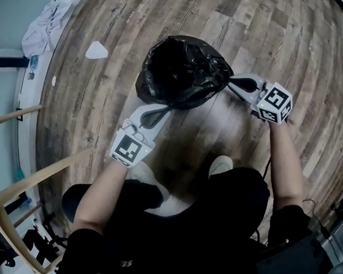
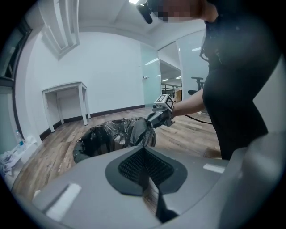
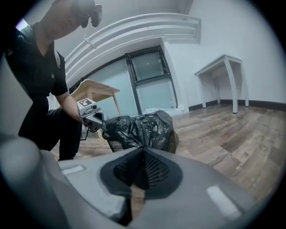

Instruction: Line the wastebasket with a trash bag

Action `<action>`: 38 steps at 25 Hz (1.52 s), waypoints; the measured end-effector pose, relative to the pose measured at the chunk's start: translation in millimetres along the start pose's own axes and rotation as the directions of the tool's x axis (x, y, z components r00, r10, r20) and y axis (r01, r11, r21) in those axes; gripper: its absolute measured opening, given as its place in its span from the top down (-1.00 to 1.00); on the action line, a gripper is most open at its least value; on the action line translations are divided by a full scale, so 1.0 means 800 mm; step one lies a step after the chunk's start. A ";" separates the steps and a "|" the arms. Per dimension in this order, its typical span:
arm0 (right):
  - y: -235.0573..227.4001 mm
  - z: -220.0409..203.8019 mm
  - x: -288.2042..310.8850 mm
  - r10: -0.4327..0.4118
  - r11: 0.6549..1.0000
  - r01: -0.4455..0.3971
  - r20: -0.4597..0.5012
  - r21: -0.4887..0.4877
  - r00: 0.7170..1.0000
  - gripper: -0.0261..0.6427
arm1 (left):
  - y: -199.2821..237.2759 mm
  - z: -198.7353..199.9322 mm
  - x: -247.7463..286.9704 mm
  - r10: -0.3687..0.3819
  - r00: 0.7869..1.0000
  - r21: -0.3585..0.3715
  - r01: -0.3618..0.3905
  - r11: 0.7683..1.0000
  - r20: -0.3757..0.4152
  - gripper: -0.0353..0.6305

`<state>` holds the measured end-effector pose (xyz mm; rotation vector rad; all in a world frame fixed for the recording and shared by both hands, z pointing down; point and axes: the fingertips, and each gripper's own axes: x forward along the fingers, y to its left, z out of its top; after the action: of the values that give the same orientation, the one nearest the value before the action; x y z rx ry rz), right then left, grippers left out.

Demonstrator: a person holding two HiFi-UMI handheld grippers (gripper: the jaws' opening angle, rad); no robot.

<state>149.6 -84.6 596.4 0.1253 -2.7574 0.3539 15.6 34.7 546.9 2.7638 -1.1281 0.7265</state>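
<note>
The wastebasket (image 3: pixel 115 144) is stood on open wood floor (image 1: pixel 223 23), well apart from a white table (image 2: pixel 67 87). The trash bag (image 1: pixel 183 70) over its rim is gripped at opposite edges by the closed fingers of the left gripper (image 1: pixel 162 110) and right gripper (image 1: pixel 233 83).

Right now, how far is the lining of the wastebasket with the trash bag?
Done: the trash bag covers the top of the wastebasket. In hand: left gripper and right gripper, both shut, pinch its edge on opposite sides. Left: settle the edge down evenly, since bare mesh shows on one side, then let go.
</note>
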 end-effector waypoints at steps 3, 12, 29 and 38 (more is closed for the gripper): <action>0.001 -0.019 0.007 0.015 1.000 -0.015 -0.033 -0.003 0.999 0.90 | -0.018 -0.013 0.005 -0.008 1.000 -0.002 0.008 1.000 -0.014 0.87; -0.004 -0.076 0.028 0.030 0.998 -0.024 -0.108 0.052 0.994 0.90 | -0.040 -0.084 0.031 -0.037 0.995 -0.093 0.028 0.995 -0.088 0.87; 0.012 -0.098 0.041 0.101 0.994 -0.087 -0.254 0.065 0.962 0.36 | -0.042 -0.104 0.007 -0.195 0.979 -0.141 0.185 0.973 -0.064 0.26; -0.028 0.026 -0.013 -0.100 0.989 0.093 0.053 0.116 0.994 0.35 | 0.080 0.016 -0.062 -0.048 0.989 -0.216 0.078 0.973 0.139 0.34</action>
<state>155.2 -111.5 579.3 0.3019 -2.7763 0.4887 -53.5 16.8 506.5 2.6765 -1.0645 0.3872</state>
